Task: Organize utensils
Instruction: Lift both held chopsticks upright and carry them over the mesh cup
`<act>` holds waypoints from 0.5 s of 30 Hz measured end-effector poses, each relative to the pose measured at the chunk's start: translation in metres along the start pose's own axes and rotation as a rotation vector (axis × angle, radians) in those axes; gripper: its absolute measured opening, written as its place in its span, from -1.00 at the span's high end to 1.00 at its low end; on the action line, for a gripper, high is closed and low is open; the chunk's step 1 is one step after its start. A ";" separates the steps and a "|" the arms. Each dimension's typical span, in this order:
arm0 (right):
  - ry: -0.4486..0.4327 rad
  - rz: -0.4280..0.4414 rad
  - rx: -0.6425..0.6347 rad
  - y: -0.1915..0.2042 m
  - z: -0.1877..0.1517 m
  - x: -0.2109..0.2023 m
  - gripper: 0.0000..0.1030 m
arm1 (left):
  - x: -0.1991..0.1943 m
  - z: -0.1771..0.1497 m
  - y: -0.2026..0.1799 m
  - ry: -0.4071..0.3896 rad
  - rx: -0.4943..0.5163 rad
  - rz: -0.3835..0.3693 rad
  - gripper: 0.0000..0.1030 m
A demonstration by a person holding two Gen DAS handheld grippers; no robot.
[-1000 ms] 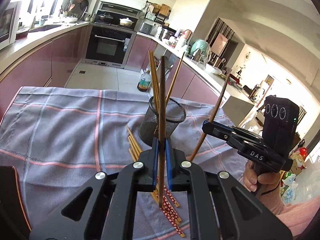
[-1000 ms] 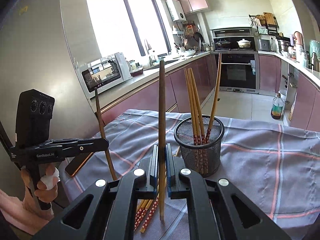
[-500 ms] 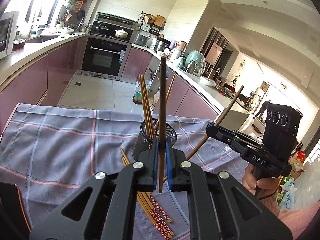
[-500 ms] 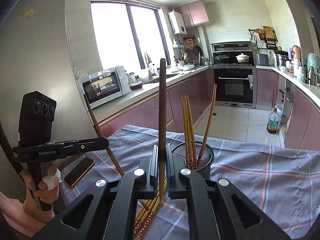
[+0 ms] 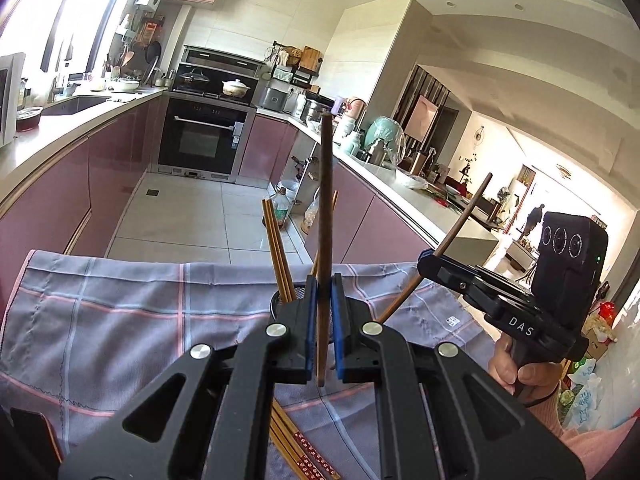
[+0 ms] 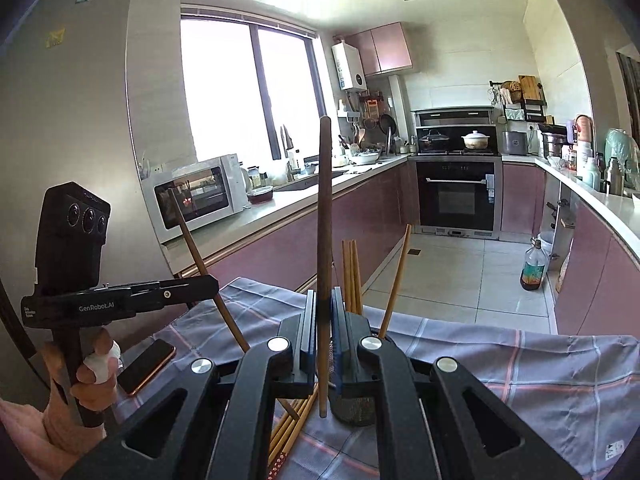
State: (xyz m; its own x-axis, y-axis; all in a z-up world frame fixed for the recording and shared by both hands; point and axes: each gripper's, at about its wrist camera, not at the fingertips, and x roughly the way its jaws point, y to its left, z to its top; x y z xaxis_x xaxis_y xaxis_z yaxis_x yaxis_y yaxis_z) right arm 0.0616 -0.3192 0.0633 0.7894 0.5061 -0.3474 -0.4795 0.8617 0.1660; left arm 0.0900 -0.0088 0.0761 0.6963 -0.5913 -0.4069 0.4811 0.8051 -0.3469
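A: Nearest thing first: the left gripper (image 5: pixel 323 336) is clamped on a dark chopstick (image 5: pixel 325 216), standing nearly upright between the blue pads. The right gripper (image 6: pixel 322 336) is closed the same way on the other dark chopstick (image 6: pixel 324 240)

B: So one stick each. Where do they go?

A: My guess is the mesh holder (image 6: pixel 354 410), which sits just beyond the jaws on the checked cloth (image 6: pixel 540 364) covering the table. A few lighter chopsticks (image 6: pixel 351 276) stand in it already, leaning, and more loose chopsticks (image 5: pixel 308 460) lie on the cloth below the grippers

B: How would you do the drop well?

A: Bring each lower tip over the holder's mouth, keep the stick close to vertical, and aim for a gap between the ones already inside. I'd go one hand at a time, since both sticks converge on a narrow opening and could knock each other

B: Any risk further out?

A: The holder looks light, so a sideways push might tip it. Release only once the tip is inside the rim. The phone (image 6: pixel 146 366) lies off to the left, well apart
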 end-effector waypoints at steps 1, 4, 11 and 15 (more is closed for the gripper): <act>-0.004 -0.002 -0.003 0.000 0.002 0.000 0.89 | 0.000 0.003 -0.001 -0.006 0.005 0.001 0.85; -0.018 -0.016 -0.013 -0.001 0.009 0.001 0.89 | 0.001 0.012 -0.003 -0.021 0.013 0.008 0.85; -0.045 -0.041 -0.034 0.000 0.021 0.006 0.89 | 0.005 0.032 -0.013 -0.046 0.038 0.006 0.85; -0.051 -0.061 -0.048 0.001 0.026 0.012 0.89 | 0.011 0.042 -0.017 -0.048 0.056 0.031 0.85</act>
State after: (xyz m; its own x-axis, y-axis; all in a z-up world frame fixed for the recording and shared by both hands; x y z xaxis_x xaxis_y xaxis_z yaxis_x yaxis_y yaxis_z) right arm 0.0804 -0.3109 0.0831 0.8356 0.4551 -0.3078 -0.4467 0.8889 0.1014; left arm 0.1118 -0.0275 0.1126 0.7353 -0.5642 -0.3756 0.4871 0.8252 -0.2859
